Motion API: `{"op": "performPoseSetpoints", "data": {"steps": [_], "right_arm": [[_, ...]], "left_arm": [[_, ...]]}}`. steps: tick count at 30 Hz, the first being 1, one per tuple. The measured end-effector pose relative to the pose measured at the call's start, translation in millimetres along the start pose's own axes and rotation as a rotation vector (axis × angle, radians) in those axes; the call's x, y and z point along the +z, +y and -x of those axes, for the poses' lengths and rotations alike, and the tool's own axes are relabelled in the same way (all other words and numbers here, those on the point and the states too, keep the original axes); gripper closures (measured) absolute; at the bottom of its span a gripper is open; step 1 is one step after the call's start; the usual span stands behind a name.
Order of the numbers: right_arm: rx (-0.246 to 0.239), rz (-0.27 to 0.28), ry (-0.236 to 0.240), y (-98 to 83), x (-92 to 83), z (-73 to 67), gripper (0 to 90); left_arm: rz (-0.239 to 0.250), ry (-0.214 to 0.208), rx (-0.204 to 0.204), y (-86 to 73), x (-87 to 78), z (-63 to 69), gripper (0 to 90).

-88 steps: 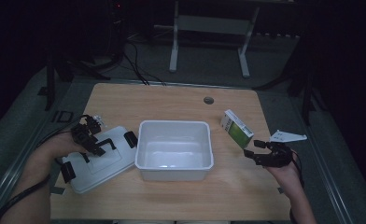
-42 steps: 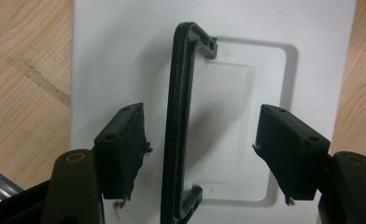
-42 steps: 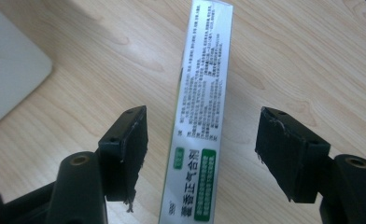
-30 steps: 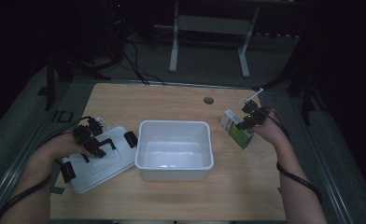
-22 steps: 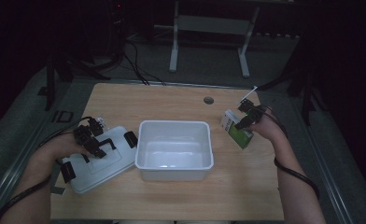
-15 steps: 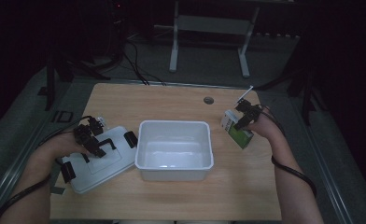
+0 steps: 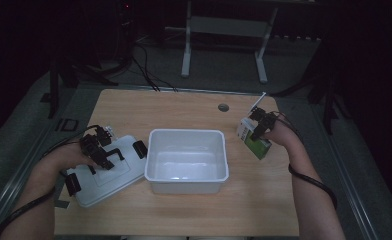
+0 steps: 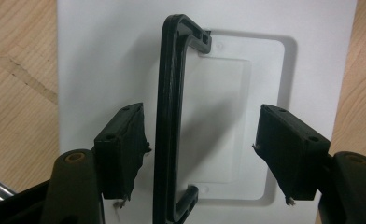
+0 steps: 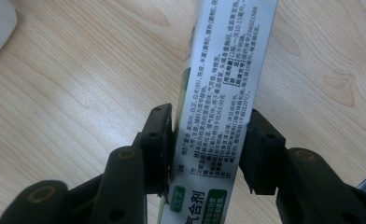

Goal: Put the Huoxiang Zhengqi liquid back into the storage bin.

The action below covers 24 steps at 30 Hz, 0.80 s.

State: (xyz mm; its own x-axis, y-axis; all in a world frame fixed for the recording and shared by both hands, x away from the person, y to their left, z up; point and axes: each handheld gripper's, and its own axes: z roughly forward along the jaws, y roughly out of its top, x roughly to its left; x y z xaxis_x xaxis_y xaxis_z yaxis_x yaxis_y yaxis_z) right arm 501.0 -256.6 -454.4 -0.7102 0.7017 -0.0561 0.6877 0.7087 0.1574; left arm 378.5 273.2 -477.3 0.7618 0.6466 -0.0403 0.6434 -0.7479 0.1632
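Since the earlier frames the right hand-held gripper (image 7: 258,131) has reached the green-and-white carton (image 7: 253,140) at the surface's (image 7: 184,107) right side, its jaws just closing onto its sides; the left hand-held gripper (image 8: 197,154) hangs spread around the black handle (image 8: 169,116) of the white lid (image 7: 104,172), beside the white bin (image 7: 186,160).

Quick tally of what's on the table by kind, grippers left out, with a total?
Bins: 1, white and open-topped
Lids: 1, white with a black handle
Cartons: 1, green and white
Total: 3
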Motion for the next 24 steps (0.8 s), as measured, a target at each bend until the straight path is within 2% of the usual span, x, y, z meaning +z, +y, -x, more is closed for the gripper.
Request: {"op": "performPoseSetpoints", "data": {"steps": [9, 13, 22, 24], "right_arm": [[-0.017, -0.016, 0.005, 2.2, 0.4, -0.5, 60.0], [-0.077, -0.03, 0.004, 3.5, -0.8, -4.0, 63.1], [-0.207, -0.067, -0.023, -3.7, -10.0, -15.2, 63.5], [-0.229, -0.068, -0.008, -7.9, -12.7, -16.8, 63.5]], "left_arm": [[-0.001, -0.004, -0.004, -0.8, 1.5, -0.7, 33.3], [-0.002, -0.007, -0.004, -1.1, 1.3, -1.0, 33.3], [-0.003, -0.007, -0.003, -0.4, 0.9, -0.8, 33.3], [-0.002, -0.005, -0.006, -1.0, 0.5, -0.8, 33.3]]}}
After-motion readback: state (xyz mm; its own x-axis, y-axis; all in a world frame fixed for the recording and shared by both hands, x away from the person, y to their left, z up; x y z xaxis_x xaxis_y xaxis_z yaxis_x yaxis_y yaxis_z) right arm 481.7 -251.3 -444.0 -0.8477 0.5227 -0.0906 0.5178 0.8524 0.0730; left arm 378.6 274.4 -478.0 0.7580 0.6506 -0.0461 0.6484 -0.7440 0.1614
